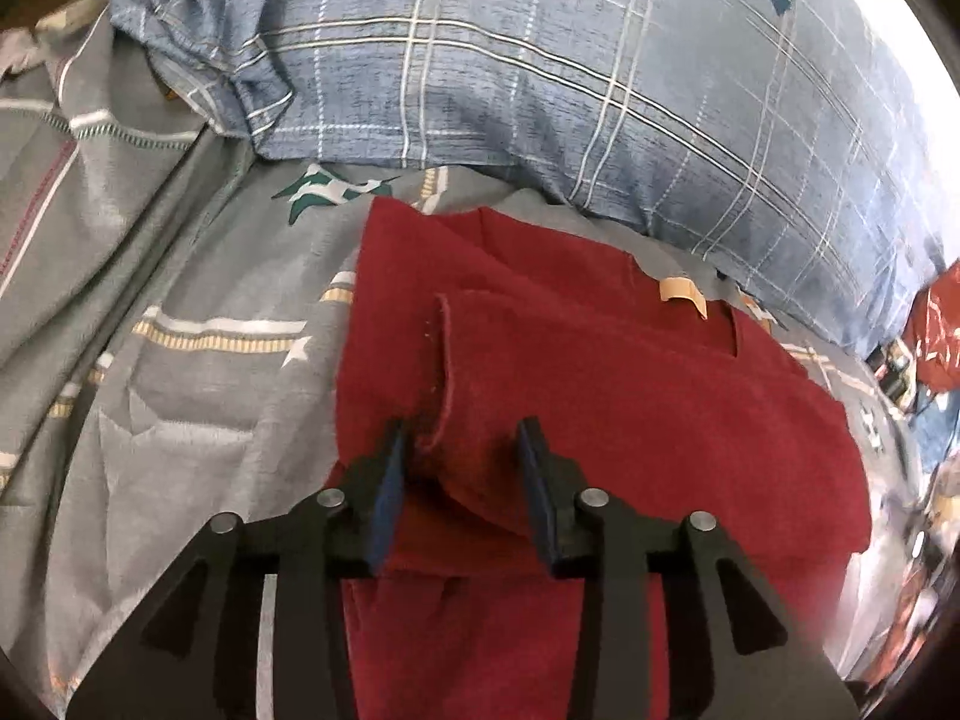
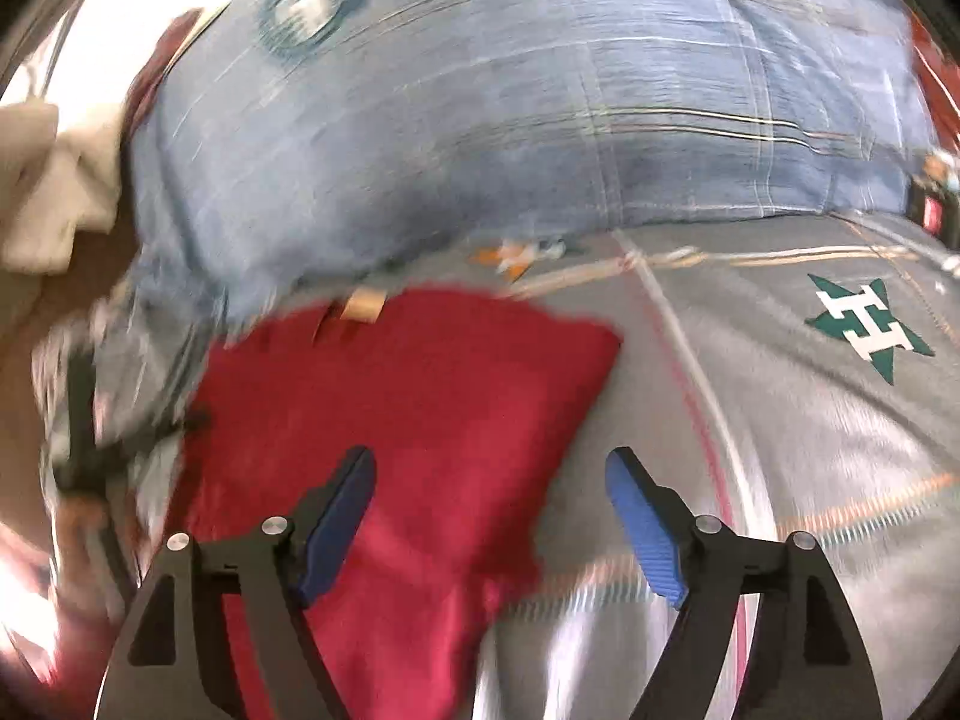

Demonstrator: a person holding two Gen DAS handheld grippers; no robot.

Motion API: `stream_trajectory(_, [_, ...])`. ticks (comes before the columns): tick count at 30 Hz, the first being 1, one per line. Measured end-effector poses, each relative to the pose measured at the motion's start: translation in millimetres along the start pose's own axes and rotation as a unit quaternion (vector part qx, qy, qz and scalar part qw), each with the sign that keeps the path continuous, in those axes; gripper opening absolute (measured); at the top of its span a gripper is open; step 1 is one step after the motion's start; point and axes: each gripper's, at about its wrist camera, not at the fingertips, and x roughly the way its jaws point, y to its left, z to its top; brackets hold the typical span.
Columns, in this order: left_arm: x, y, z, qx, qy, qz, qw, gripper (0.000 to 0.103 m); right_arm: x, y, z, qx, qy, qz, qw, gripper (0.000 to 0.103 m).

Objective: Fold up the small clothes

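Observation:
A dark red garment [image 1: 630, 414] lies on a grey patterned bedsheet [image 1: 198, 420], with a tan neck label [image 1: 681, 294] at its far edge. A sleeve or flap [image 1: 480, 372] is folded over its top. My left gripper [image 1: 465, 450] is open, its blue pads either side of that fold's near end, not pinching it. In the blurred right wrist view the same red garment [image 2: 408, 420] lies below my right gripper [image 2: 492, 480], which is wide open and empty above the garment's right edge.
A large blue plaid pillow [image 1: 600, 72] lies just beyond the garment, also in the right wrist view [image 2: 480, 120]. Rumpled grey bedding [image 1: 78, 180] rises at the left. Clutter [image 1: 930, 360] sits past the bed's right edge. A white cloth [image 2: 48, 192] lies at far left.

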Motion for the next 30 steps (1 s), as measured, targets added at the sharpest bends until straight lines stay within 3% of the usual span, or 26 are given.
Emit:
stream_trajectory(7, [1,4,1,-0.022,0.0,-0.005,0.9997,0.036,0,14,-42,-0.045,0.015,-0.054,0.997,0.078])
stream_trajectory(9, [1,1,-1,-0.018,0.001,-0.002,0.9998,0.037,10,13,-39,-0.04,-0.006,-0.067,0.997,0.052])
stream_trajectory(10, [1,-1,-3,-0.016,0.002,-0.002,0.9999,0.037,13,10,-37,-0.034,-0.008,-0.061,0.998,0.031])
stream_trajectory(11, [0,-1,-4,-0.015,0.002,-0.003,0.9999,0.037,19,9,-33,-0.029,-0.004,-0.053,0.998,0.023])
stream_trajectory(14, [-6,1,-6,-0.014,0.001,-0.009,0.9999,0.039,10,8,-30,-0.02,-0.028,-0.055,0.998,0.015])
stream_trajectory(16, [-7,5,-7,-0.018,0.002,-0.011,0.9998,0.046,-1,1,-29,-0.007,-0.042,-0.065,0.997,0.013])
stream_trajectory(20, [-2,8,-12,-0.016,0.003,-0.015,0.9997,0.048,16,-16,-36,0.024,0.008,-0.068,0.997,0.013])
stream_trajectory(21, [-5,8,-12,-0.009,0.004,-0.015,0.9998,0.048,12,-16,-38,0.025,0.002,-0.068,0.997,0.018])
stream_trajectory(23, [-12,12,-15,-0.004,0.005,-0.015,0.9999,0.049,-2,-14,-36,0.031,0.0,-0.075,0.997,0.037])
stream_trajectory(26, [-30,26,-25,-0.017,-0.004,-0.004,0.9998,0.054,-31,-12,-30,0.033,-0.021,-0.077,0.996,0.047])
stream_trajectory(30, [-56,42,-35,-0.034,-0.027,-0.003,0.999,0.059,-54,1,-25,0.026,-0.055,-0.038,0.997,0.06])
